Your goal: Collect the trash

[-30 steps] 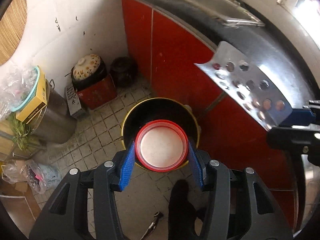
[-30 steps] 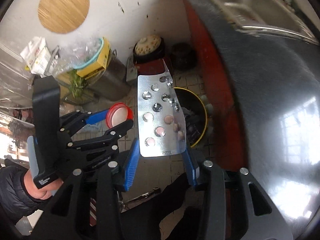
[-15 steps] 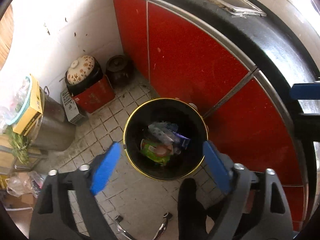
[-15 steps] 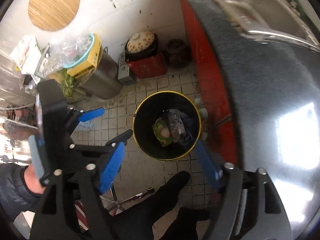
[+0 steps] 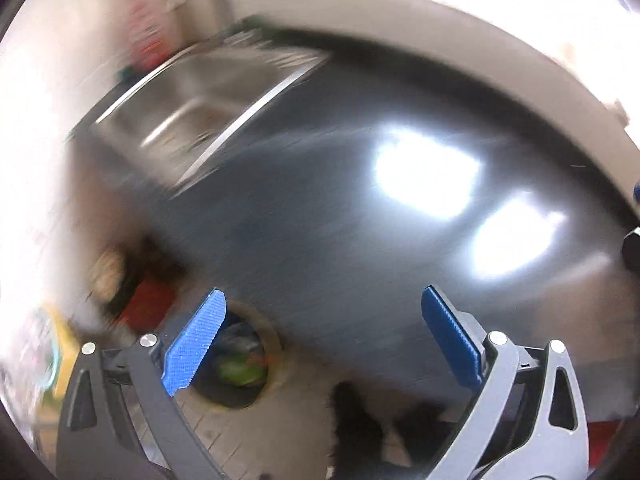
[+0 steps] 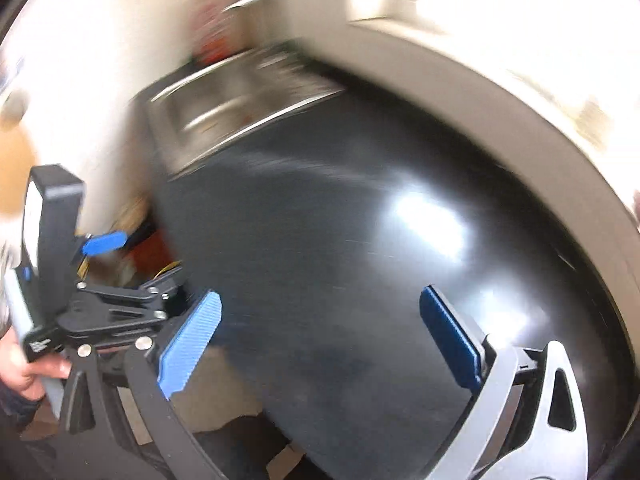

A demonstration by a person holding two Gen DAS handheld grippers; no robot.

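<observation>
Both views are motion-blurred. My left gripper (image 5: 322, 336) is open and empty, its blue pads wide apart, above the edge of the dark countertop (image 5: 360, 216). The yellow-rimmed trash bin (image 5: 240, 364) shows low on the floor behind the left pad, with green trash inside. My right gripper (image 6: 318, 340) is open and empty over the countertop (image 6: 340, 240). The left gripper (image 6: 116, 276) also shows at the left of the right wrist view, held in a hand.
A steel sink (image 5: 208, 108) is set in the countertop at the far end, also in the right wrist view (image 6: 236, 96). A red item (image 5: 148, 300) and tiled floor (image 5: 260, 432) lie below the counter's edge. Bright window glare reflects off the countertop.
Both grippers opened and dropped the red lid and the blister pack into the bin. Both have since swung up from the bin toward the countertop.
</observation>
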